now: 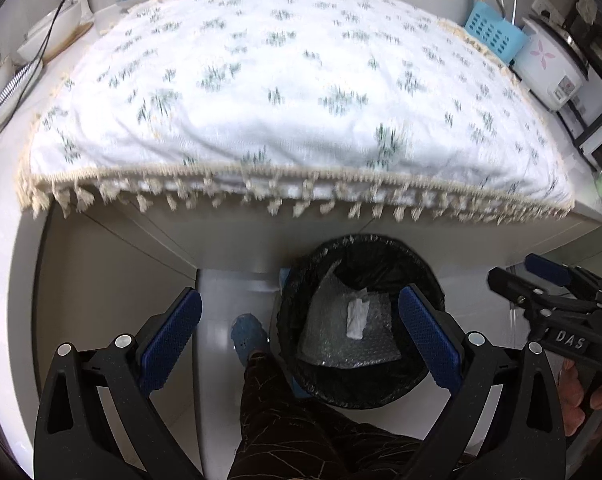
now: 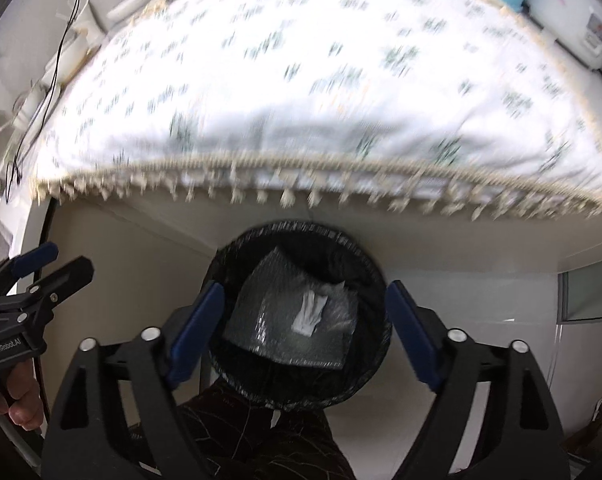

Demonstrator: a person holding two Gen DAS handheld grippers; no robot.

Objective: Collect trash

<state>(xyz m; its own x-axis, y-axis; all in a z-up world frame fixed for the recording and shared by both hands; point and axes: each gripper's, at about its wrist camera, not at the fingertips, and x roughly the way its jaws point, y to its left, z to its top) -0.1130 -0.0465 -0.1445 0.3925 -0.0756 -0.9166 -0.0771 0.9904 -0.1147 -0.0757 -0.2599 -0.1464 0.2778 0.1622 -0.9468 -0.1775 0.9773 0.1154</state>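
A round bin lined with a black bag (image 1: 297, 344) (image 2: 375, 276) stands on the floor under the table's front edge. Inside it lie a sheet of bubble wrap (image 1: 329, 344) (image 2: 261, 316) and on top a crumpled white tissue (image 1: 357, 318) (image 2: 311, 312). My right gripper (image 2: 307, 334) hangs open right over the bin, with nothing between its blue pads (image 2: 197, 332). My left gripper (image 1: 301, 342) is open and empty too, above the bin's left side. Each gripper shows at the edge of the other's view, the right one (image 1: 541, 280) and the left one (image 2: 45, 264).
A table under a white cloth with green sprigs and a tasselled fringe (image 1: 285, 92) (image 2: 301, 80) fills the upper half. At its back right stand a blue basket (image 1: 493, 32) and a rice cooker (image 1: 549, 64); dishes and cables at the left. A person's leg and blue shoe (image 1: 247, 336) are beside the bin.
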